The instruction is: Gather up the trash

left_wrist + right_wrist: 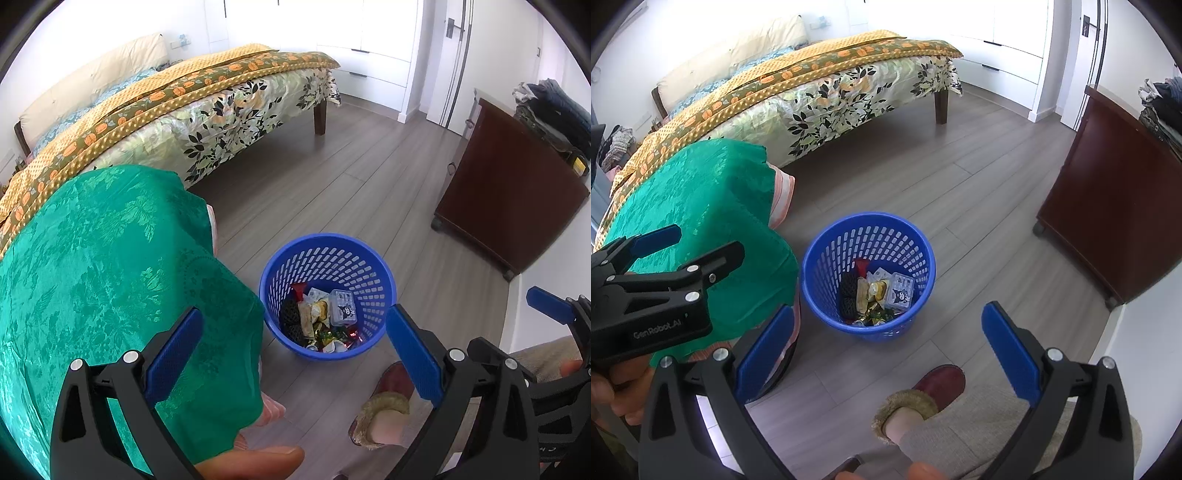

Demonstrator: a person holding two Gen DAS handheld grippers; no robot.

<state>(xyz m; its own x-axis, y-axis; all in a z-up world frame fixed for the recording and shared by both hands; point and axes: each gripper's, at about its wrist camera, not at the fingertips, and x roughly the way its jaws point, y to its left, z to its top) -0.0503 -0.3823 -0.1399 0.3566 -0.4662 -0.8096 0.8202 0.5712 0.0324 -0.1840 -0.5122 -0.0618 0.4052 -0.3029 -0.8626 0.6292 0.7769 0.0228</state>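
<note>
The room is a bedroom with a grey wood floor (332, 155). A bed (207, 110) with a floral cover fills the upper left of the frame, and a dark wooden cabinet (509, 192) stands at the right.

A blue basket (327, 295) stands upright on the floor at centre frame, beside a surface draped in green cloth (110, 258). The basket holds the trash (321, 317): wrappers, a small clear box, black mesh pieces and a red scrap. No loose trash is visible on the open floor.

The left tool (295, 354) is spread wide with nothing between its blue pads. The right tool (890, 343) is likewise spread and empty.

Key relation: the basket lies ahead of and below both tools, its mouth facing up. In the right wrist view it sits near mid-gap; in the left wrist view its rim is close to the right pad. Neither tool is clearly nearer. A slippered foot (923, 395) stands just short of the basket.
</note>
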